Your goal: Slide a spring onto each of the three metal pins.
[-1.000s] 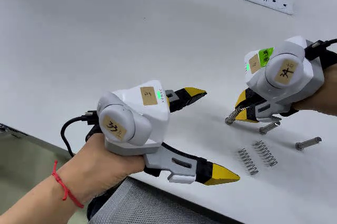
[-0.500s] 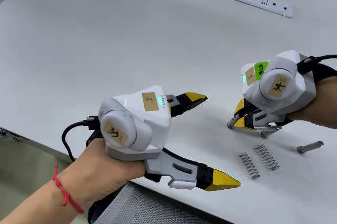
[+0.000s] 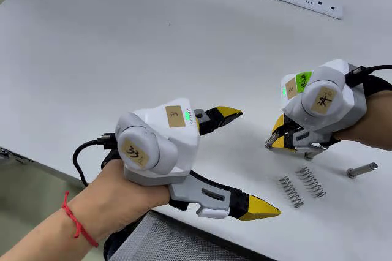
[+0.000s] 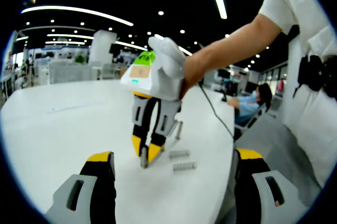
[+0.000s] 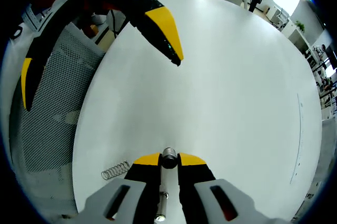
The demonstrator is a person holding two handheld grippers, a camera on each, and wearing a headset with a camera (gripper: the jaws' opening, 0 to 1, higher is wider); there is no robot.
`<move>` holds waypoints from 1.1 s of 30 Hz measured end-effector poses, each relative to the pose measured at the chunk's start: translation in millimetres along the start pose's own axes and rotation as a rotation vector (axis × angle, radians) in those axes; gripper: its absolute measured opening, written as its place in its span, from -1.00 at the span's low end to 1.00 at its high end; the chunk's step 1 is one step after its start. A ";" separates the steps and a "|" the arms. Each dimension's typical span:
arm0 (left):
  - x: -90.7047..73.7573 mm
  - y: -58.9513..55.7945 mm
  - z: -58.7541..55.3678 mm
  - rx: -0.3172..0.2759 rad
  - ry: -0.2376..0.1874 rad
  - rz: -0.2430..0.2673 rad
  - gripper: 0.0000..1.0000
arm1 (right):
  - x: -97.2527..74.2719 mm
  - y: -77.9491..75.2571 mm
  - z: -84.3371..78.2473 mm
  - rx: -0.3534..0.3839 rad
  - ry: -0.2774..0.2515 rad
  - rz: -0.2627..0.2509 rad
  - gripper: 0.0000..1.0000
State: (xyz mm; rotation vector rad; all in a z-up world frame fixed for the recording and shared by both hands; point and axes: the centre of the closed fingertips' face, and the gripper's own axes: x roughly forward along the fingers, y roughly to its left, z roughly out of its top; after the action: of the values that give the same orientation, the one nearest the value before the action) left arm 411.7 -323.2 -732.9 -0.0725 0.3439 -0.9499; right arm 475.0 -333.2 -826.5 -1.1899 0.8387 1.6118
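Right tool (image 3: pixel 277 141) hides most of its clamped pin (image 3: pixel 268 144).

The person is wearing a red string bracelet (image 3: pixel 75 221) on the left wrist and a white short sleeve (image 4: pixel 295 3) on the right arm. The left gripper (image 3: pixel 256 163) is showing a rounded white shell and black jaws with yellow tips; a tan label (image 3: pixel 175 116) marked 3 is sitting beside a glowing green light, and a black cable (image 3: pixel 79 154) is looping out at 9 o'clock. The right gripper (image 3: pixel 274 143) is showing matching colours, tan handwritten labels and a green sticker (image 3: pixel 304 81).
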 end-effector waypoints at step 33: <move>-1.3 -8.9 -3.7 0.037 0.067 -0.016 0.87 | -42.4 6.5 3.1 0.122 -0.193 -0.083 -0.13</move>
State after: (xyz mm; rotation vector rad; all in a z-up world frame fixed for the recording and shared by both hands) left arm 402.8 -327.0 -734.2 -0.0092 0.3882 -0.9761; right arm 471.9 -344.4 -785.0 -0.9552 0.7431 1.5570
